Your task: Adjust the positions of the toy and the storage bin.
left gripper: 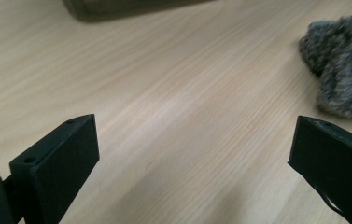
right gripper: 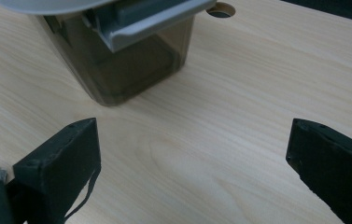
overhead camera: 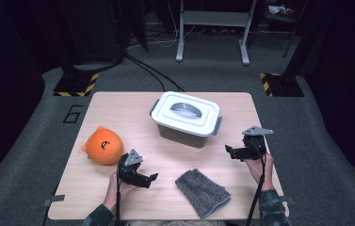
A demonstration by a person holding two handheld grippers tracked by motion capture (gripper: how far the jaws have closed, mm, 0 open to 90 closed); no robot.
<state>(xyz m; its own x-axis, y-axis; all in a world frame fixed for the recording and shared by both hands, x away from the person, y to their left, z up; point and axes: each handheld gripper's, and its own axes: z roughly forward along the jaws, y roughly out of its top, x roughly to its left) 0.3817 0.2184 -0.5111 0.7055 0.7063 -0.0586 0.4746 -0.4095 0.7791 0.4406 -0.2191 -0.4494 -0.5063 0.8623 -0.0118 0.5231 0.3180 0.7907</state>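
Pale wood-grain table, fuzzy grey cloth between two wide-spread, empty black claws.

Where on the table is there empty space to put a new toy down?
The widest bare patch of the light wooden table is its far left, behind the round orange plush toy and left of the lidded white-and-grey plastic box. Another lies between the box and the folded grey fuzzy cloth. The near edge is crowded: left gripper, cloth, right gripper.
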